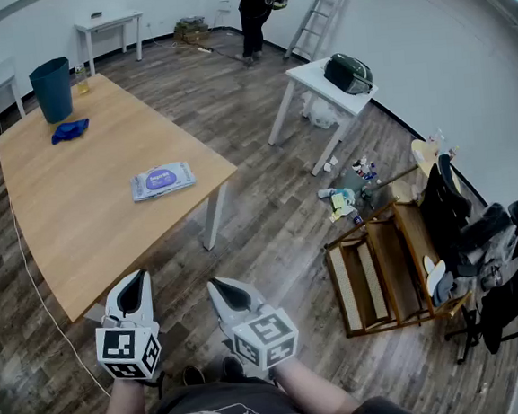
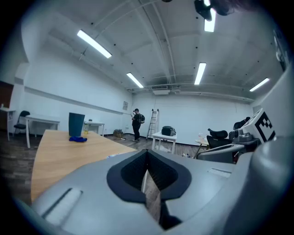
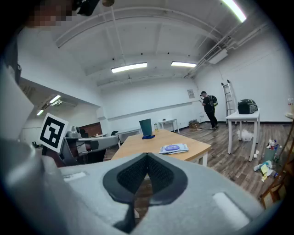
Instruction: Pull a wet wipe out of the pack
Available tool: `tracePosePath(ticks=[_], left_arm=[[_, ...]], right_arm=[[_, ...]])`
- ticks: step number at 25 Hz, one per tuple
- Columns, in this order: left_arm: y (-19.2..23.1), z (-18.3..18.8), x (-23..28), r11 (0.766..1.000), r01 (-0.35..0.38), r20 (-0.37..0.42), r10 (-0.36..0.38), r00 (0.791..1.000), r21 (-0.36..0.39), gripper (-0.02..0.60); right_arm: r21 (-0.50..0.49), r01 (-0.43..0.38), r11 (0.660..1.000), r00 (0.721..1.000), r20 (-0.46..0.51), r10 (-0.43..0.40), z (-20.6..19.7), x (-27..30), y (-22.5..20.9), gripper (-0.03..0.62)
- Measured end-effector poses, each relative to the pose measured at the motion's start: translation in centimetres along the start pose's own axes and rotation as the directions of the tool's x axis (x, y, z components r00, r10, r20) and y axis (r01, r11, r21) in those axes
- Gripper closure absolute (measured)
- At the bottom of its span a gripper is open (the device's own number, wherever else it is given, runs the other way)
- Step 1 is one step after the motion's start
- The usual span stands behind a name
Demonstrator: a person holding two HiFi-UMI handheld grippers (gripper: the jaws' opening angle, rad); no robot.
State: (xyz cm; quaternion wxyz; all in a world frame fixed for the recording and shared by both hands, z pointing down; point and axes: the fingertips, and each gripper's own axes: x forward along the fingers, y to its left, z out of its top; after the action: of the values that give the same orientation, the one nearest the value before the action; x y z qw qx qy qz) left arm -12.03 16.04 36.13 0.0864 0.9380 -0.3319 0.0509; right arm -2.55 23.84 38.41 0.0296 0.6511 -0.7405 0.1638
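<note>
While I hold both tools low, off the wooden table's (image 1: pixel 71 218) near corner, the head view shows my left gripper (image 1: pixel 137 277) and right gripper (image 1: pixel 216 286) closed and empty. The flat, glossy pack (image 1: pixel 162 180) lies mid-table, well apart. In the left gripper view, the ribbed dark pads (image 2: pixel 133 170) meet and I cannot make out the pack. In the right gripper view, the pads are pressed together, with the pack near the table's edge.

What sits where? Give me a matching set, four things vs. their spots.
Things:
1. wipe pack
2. bin
3. cloth
4. bag

Spots:
A. on the white table
B. upright at the far corner of the wooden table
C. flat on the wooden table, near its right edge in the head view
D. crumpled on the wooden table, just in front of the bin

Pairs: 1-C, 2-B, 3-D, 4-A
</note>
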Motion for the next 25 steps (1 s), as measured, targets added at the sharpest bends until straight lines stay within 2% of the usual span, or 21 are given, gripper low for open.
tracePosePath(ticks=[8,15,21,25], left_arm=[[-0.8,0.5,0.1,1.000,0.018,0.005,-0.018,1.000,0.015,0.563],[-1.3,-0.2,0.0,0.999,0.030,-0.007,-0.030,1.000,-0.013,0.563],[-2.0,-0.6,-0.4,0.998,0.062,-0.005,-0.062,0.998,-0.016,0.563],[-0.6,-1.1,-1.2,0.998,0.054,-0.002,-0.054,0.999,-0.024,0.563]], right_arm=[[0.011,0.001,1.000,1.000,-0.007,-0.001,-0.4,0.0,-0.5,0.603],[0.027,0.012,1.000,1.000,-0.010,-0.012,-0.7,-0.7,-0.8,0.603],[0.137,0.066,0.988,0.998,0.008,-0.068,-0.7,-0.9,-2.4,0.603],[0.156,0.095,0.983,0.994,0.039,-0.102,-0.6,-0.2,-2.8,0.602]])
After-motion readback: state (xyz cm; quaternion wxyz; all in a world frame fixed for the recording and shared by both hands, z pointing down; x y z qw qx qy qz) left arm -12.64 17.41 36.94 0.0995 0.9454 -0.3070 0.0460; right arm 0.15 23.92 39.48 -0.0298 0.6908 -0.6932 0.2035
